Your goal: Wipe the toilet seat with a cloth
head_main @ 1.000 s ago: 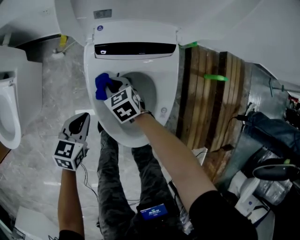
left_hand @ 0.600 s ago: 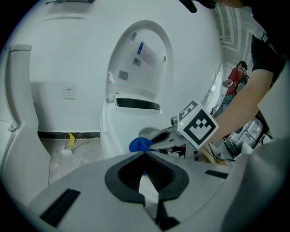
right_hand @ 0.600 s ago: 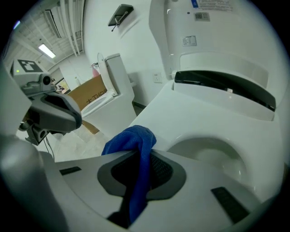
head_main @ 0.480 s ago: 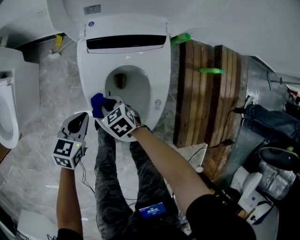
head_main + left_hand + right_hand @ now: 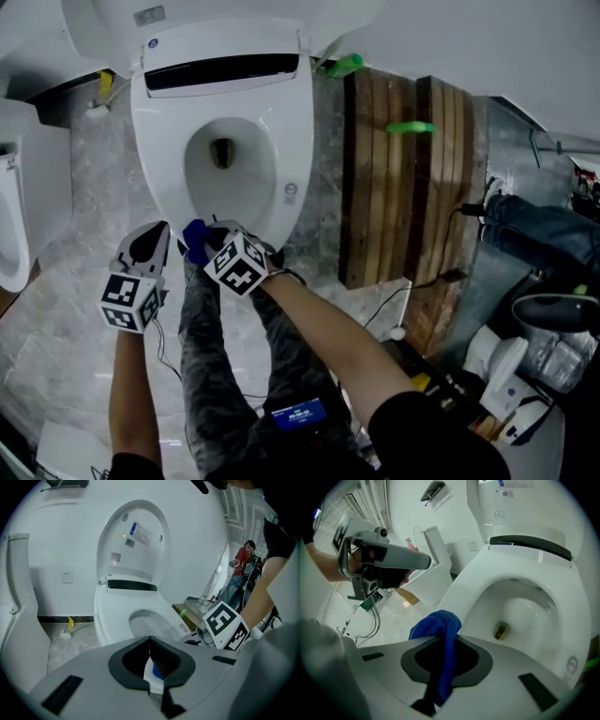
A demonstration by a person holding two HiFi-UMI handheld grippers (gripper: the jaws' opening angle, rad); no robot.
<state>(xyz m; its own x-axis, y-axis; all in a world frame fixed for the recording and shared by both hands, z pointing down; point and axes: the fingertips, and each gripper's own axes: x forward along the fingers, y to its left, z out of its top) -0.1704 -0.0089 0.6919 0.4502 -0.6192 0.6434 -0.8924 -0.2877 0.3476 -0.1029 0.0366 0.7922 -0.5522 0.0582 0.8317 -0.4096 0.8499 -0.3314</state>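
The white toilet seat (image 5: 295,141) lies down around the bowl, with the lid raised behind it. My right gripper (image 5: 208,239) is shut on a blue cloth (image 5: 193,234) at the seat's front left edge. In the right gripper view the cloth (image 5: 440,630) hangs bunched between the jaws of that gripper (image 5: 443,641), just off the seat rim (image 5: 478,588). My left gripper (image 5: 153,236) is shut and holds nothing, close to the left of the cloth and clear of the seat (image 5: 110,620). Its jaws meet in the left gripper view (image 5: 150,656).
A second white fixture (image 5: 14,216) stands at the left edge. A slatted wooden board (image 5: 394,178) lies to the right of the toilet, with cables and devices (image 5: 525,356) beyond it. The person's legs (image 5: 216,356) are directly below the seat front.
The right gripper has dragged the blue cloth from the seat's left side down to its front left edge. The left gripper has shifted a little and stayed shut.
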